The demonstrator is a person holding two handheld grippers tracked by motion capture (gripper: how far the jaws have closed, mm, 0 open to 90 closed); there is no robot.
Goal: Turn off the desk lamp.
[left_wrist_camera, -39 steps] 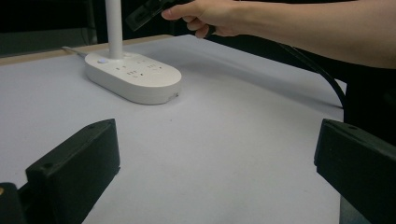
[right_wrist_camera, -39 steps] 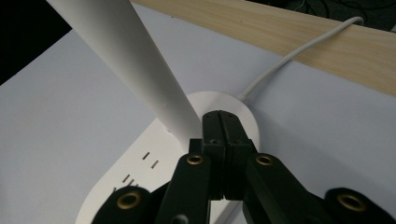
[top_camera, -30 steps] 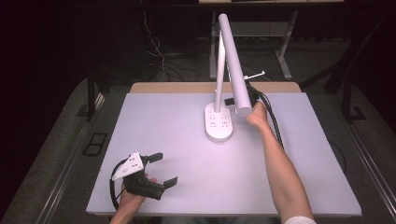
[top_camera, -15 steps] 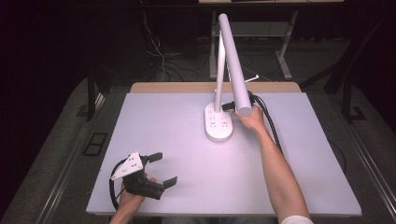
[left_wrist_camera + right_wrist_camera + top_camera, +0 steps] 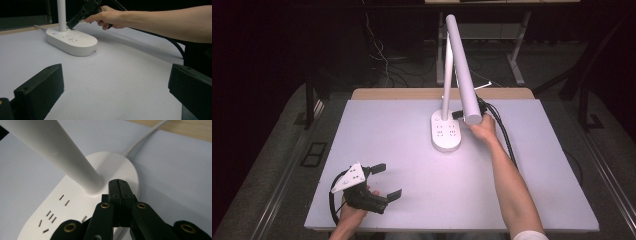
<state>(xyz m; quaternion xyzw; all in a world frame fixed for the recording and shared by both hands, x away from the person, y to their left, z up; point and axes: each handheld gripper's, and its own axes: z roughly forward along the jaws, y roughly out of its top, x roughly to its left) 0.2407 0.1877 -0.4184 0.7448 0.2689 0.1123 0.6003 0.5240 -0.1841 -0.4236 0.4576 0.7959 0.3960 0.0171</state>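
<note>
The desk lamp (image 5: 447,131) stands on the white table (image 5: 377,130) toward its far side, a little right of centre, its oval base carrying socket slots and its upright post (image 5: 57,152) rising from the far end of that base, with the long lamp head (image 5: 462,75) slanting forward over it. The right gripper (image 5: 119,187) has its jaws pressed together with nothing between them, the joined tip poised just above the base right beside the foot of the post; it looks aimed at a small button (image 5: 55,32) there, so closed jaws would serve as a single poking finger, though I cannot tell whether the tip touches. The right arm (image 5: 512,185) reaches long and nearly straight across the table, the hand (image 5: 107,17) angled down toward the base. The left gripper (image 5: 382,180) sits at the near left corner, well apart from the lamp, jaws spread wide and holding nothing, seemingly parked out of the way; the left hand (image 5: 354,207) holds it low over the table, pointing toward the lamp base
</note>
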